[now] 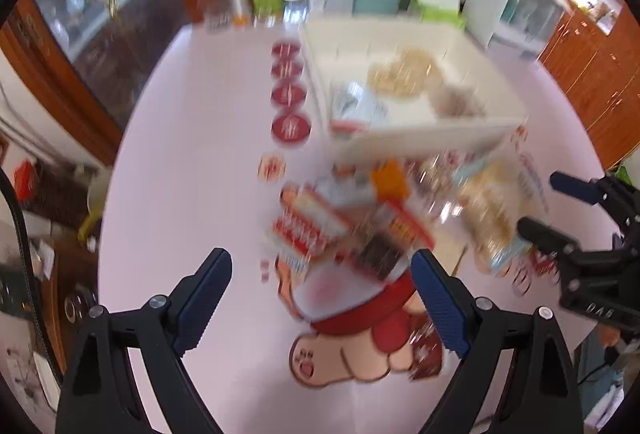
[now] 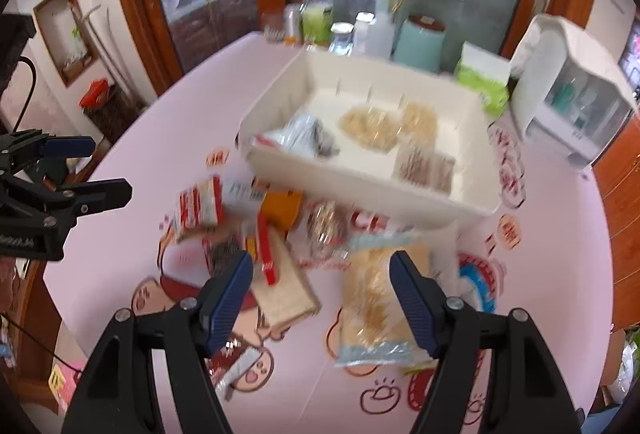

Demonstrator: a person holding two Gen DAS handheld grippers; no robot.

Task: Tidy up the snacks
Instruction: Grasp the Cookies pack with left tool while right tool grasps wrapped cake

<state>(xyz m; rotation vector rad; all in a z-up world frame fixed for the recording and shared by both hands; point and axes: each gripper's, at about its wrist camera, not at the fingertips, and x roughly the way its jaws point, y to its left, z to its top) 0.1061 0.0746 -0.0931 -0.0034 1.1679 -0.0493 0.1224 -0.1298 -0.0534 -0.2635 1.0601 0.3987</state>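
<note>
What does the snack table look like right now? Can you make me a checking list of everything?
Surface: pink tablecloth with cartoon prints.
Job's things: white bin already holding several snack packets; a loose snack pile lies in front of it, including a clear cracker bag.
Clutter: bottles and jars along the far edge, a teal canister, a green tissue pack, a white appliance.
Grippers: left tongs open, above the pile, holding nothing; right tongs open, above the cracker bag, holding nothing.
Cables: a black cable at the left edge, off the table.
Surroundings: wooden glass-door cabinets with gold decorations. Both views are motion-blurred.
</note>
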